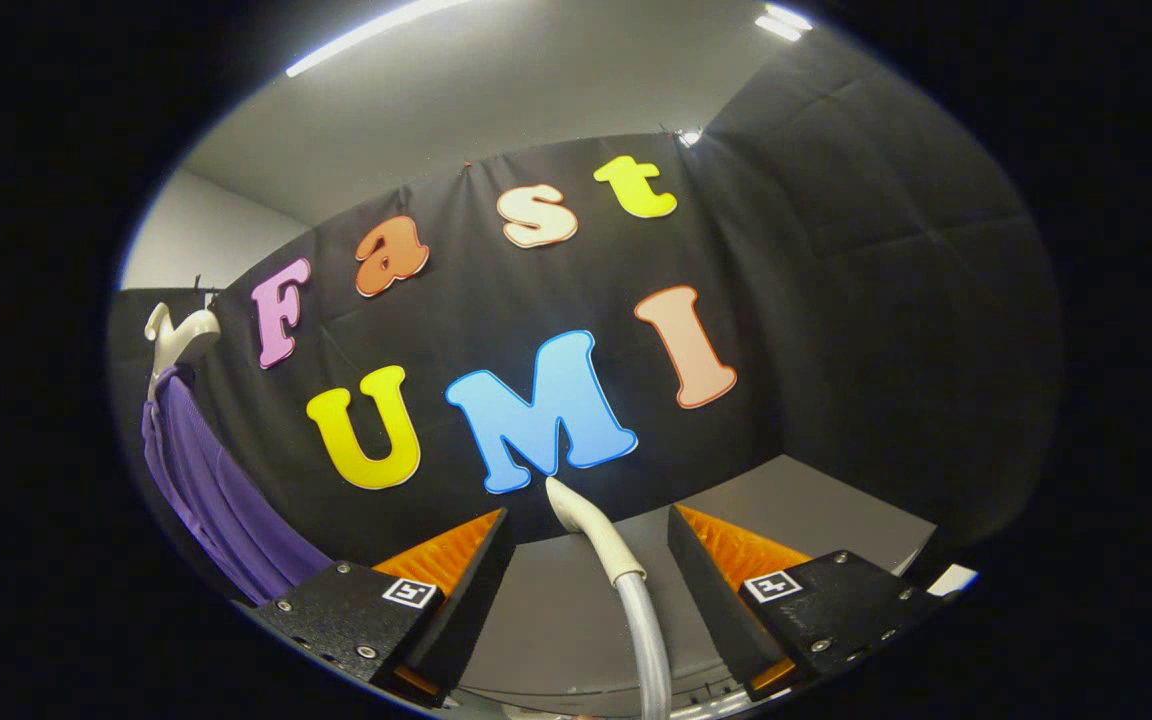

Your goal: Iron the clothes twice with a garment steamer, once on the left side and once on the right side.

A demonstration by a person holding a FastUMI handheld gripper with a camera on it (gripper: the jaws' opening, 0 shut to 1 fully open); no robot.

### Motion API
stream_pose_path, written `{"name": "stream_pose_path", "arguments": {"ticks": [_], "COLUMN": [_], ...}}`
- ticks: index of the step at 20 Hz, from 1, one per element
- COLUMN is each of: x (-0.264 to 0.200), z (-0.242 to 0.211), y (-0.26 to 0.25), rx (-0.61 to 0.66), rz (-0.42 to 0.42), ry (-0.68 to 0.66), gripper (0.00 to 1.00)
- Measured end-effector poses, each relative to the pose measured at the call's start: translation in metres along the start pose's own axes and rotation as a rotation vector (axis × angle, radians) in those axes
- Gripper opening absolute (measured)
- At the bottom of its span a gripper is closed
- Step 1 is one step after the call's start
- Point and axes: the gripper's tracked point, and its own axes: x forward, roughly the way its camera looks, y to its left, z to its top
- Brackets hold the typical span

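Claw (pixel 591 575) gaping — steamer hose (pixel 626 590) between its fingers.

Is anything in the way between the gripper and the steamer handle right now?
Nothing visible does. The steamer handle rises with its hose in the gap between the open fingers of the gripper, neither pressing on it. The purple garment hangs on its hanger off to the left, beyond the fingers.

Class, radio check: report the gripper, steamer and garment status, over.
Gripper open, fingers either side of steamer handle, not pressing. Purple garment hangs on hanger off beyond the left finger. Nothing between.
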Motion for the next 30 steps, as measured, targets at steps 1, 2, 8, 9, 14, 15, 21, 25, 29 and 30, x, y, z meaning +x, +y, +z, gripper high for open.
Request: {"name": "stream_pose_path", "arguments": {"ticks": [1,2,8,9,14,15,21,25,29,30], "x": [0.013,0.029,0.098,0.106,0.127,0.130,0.133,0.137,0.133,0.133], "z": [-0.003,-0.009,-0.061,-0.069,-0.096,-0.103,-0.120,-0.131,-0.134,-0.134], "y": [-0.004,-0.009,-0.039,-0.041,-0.045,-0.045,-0.027,-0.030,-0.025,-0.022], "rx": [0.041,0.077,0.238,0.264,0.505,0.526,0.581,0.590,0.625,0.619], "rz": [0.015,0.029,0.079,0.088,0.130,0.141,0.211,0.201,0.228,0.234], "ry": [0.030,0.061,0.314,0.360,0.495,0.523,0.635,0.673,0.703,0.694], "gripper": [0.95,0.95,0.95,0.95,0.95,0.94,0.90,0.60,0.45,0.42]}}
